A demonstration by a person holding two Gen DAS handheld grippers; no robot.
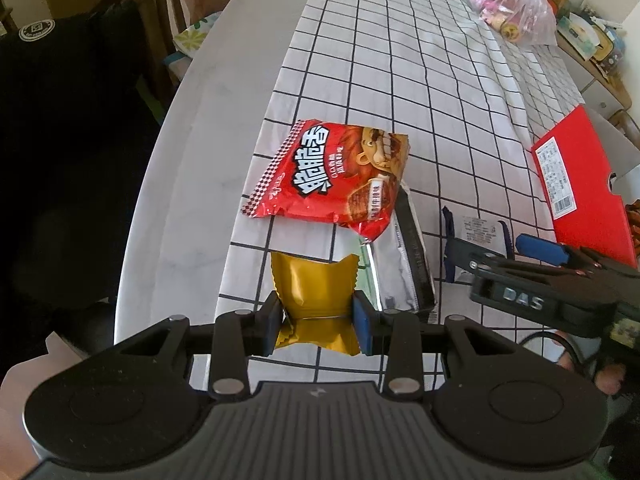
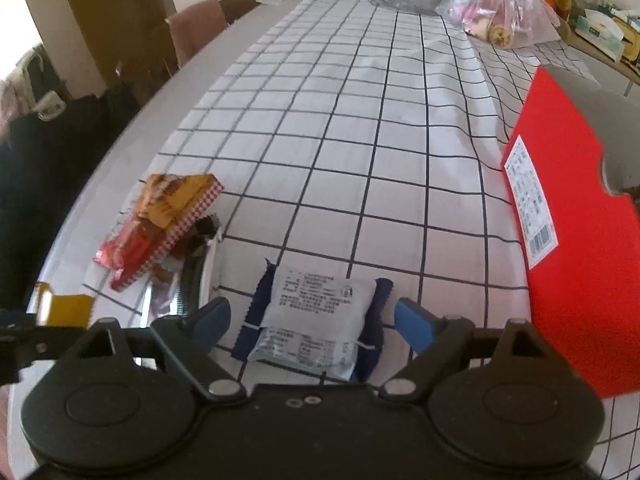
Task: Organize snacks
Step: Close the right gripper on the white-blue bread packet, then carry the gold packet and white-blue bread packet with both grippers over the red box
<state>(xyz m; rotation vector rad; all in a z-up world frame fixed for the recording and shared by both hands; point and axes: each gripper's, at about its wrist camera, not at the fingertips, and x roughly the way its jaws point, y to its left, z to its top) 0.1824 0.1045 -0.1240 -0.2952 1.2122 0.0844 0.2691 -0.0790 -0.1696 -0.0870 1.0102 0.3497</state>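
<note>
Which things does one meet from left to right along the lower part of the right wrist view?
Yellow foil snack packet → red crinkled snack bag → white snack packet with dark blue ends → flat red cardboard box.

Your left tongs (image 1: 318,322) are matt black plastic with blue rubbery pads, as are the right tongs (image 2: 312,322). The gold snack packet (image 1: 314,286) is glossy foil, like the red snack bag (image 1: 332,176) and the silver packet (image 1: 400,264). The checked tablecloth (image 2: 360,120) is matt, creased cloth. The desk (image 1: 192,200) at left looks smooth, marble-like. The red box (image 2: 580,240) is matt cardboard.
</note>
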